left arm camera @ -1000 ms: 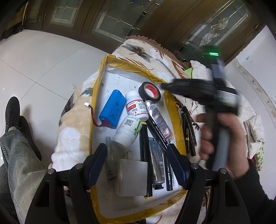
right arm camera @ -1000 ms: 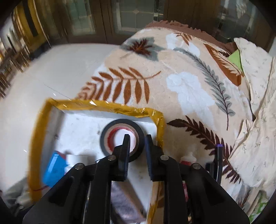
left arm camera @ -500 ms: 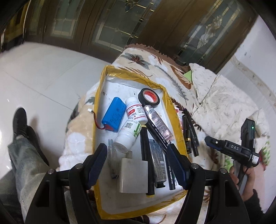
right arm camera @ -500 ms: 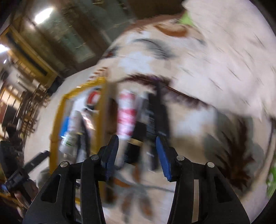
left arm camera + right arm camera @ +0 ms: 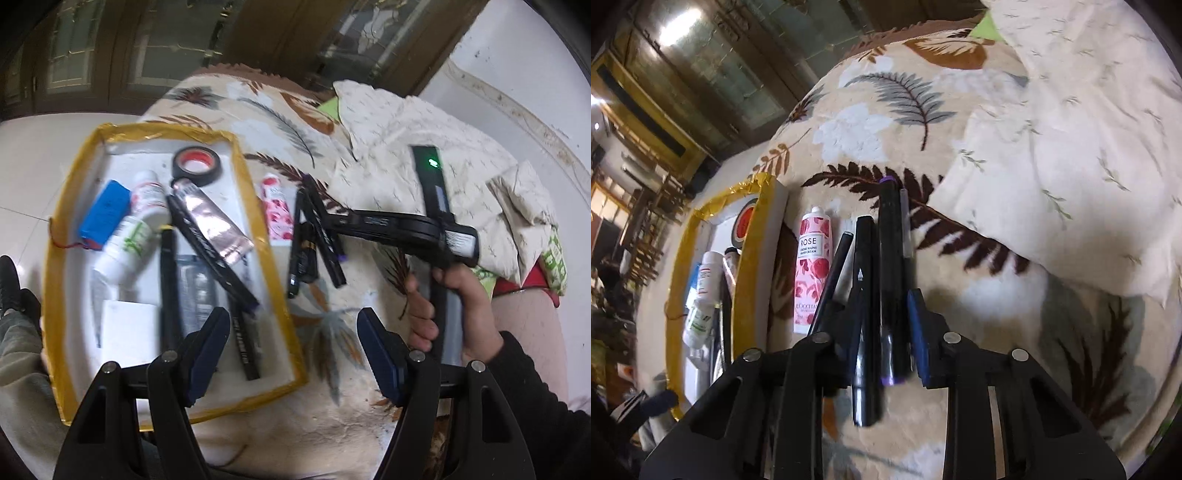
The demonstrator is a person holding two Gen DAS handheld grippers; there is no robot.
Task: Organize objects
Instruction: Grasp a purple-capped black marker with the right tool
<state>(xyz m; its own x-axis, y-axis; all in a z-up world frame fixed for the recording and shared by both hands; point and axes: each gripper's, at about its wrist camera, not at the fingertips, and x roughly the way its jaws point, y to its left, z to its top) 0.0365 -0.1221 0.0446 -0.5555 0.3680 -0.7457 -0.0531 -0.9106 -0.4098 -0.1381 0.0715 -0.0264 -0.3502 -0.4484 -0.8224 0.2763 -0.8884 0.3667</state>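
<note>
Tray (image 5: 258,206) left on blanket (image 5: 332,424), pens (image 5: 890,280) beside its right, pillow (image 5: 1071,147) behind

The left gripper (image 5: 291,354) points steeply down with its blue-padded jaws spread wide and nothing between them. The right gripper (image 5: 882,328), held by the person's right hand (image 5: 447,306) around its handle, a dark sleeve at the wrist, also tilts down. Its jaws are closing around two dark pens (image 5: 879,295) lying side by side, the pads not yet clearly pressing.
</note>
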